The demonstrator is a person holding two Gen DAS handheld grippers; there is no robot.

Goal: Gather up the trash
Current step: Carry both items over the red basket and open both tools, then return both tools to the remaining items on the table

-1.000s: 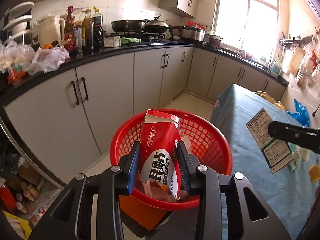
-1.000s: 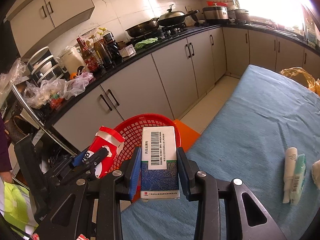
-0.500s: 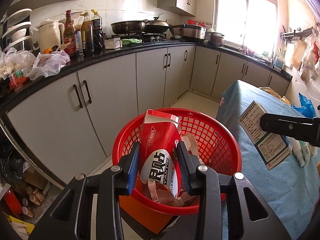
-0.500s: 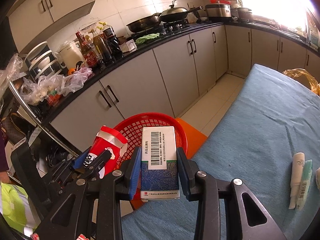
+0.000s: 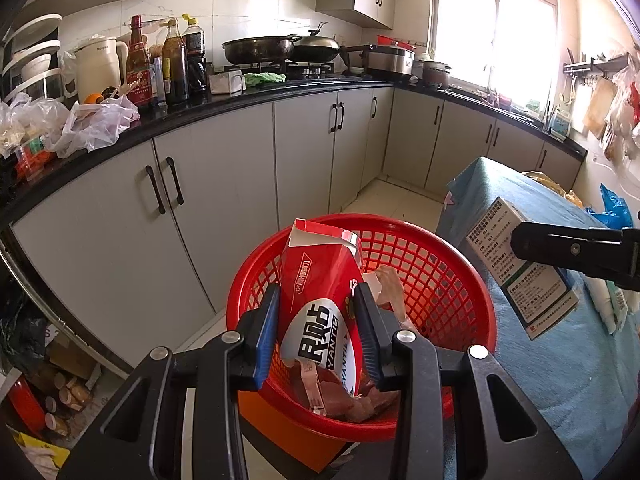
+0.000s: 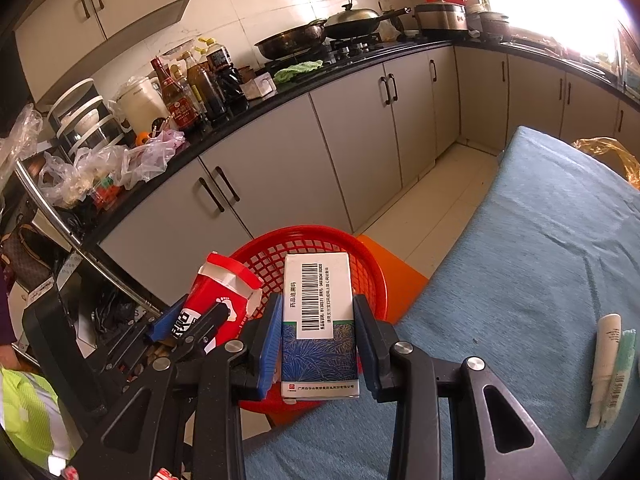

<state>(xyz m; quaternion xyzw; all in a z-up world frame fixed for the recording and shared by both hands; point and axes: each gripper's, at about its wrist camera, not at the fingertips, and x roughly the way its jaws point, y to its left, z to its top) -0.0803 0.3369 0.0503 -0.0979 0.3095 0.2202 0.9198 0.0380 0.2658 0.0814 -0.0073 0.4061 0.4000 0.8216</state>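
Note:
My left gripper [image 5: 316, 308] is shut on a red and white snack bag [image 5: 320, 292], which hangs over the red mesh basket [image 5: 440, 264]. Crumpled wrappers lie in the basket's bottom. My right gripper [image 6: 316, 320] is shut on a medicine box [image 6: 318, 312] with a barcode label and blue-green leaf print, held above the basket's near rim [image 6: 372, 264]. In the left wrist view that box [image 5: 516, 276] shows at the right, over the table edge beside the basket. In the right wrist view the left gripper [image 6: 188, 320] and the snack bag [image 6: 216, 300] show at the left.
The basket rests on an orange stool [image 6: 404, 280] between a blue-clothed table [image 6: 540, 260] and grey kitchen cabinets [image 5: 224, 184]. Two small tubes [image 6: 610, 364] lie on the cloth at the right. A cluttered black counter [image 5: 200, 104] holds bottles, bags and pans.
The right gripper with the medicine box has drifted closer to the basket. The left gripper and its snack bag hold still over the basket.

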